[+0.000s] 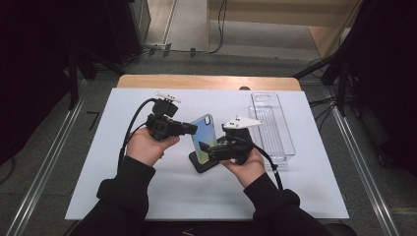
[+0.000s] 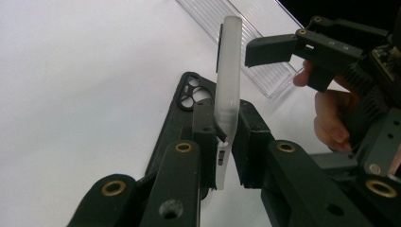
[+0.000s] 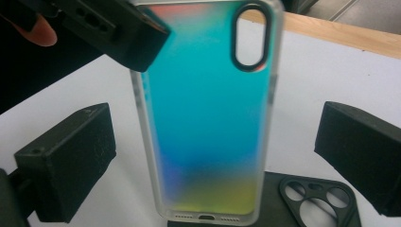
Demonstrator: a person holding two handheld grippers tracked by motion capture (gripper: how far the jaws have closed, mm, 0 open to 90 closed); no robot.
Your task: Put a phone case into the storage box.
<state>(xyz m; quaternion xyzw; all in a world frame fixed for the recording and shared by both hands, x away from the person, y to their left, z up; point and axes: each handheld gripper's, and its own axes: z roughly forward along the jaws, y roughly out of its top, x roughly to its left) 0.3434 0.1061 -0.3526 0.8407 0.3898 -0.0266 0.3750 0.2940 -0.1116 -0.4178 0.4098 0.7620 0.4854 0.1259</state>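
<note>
At the frame's centre, the left hand-held gripper (image 2: 222, 142) is clamped on one iridescent phone case (image 1: 203, 136). The right hand-held gripper (image 3: 217, 161) stands apart around it, touching nothing. One black case (image 2: 182, 113) lies below; one clear tray (image 1: 275, 128) sits right.

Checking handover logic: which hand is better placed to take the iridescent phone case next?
Right. The right gripper has its jaws open on either side of the iridescent case, ready to close. The left gripper is already shut on the case's edge, holding it upright.
</note>
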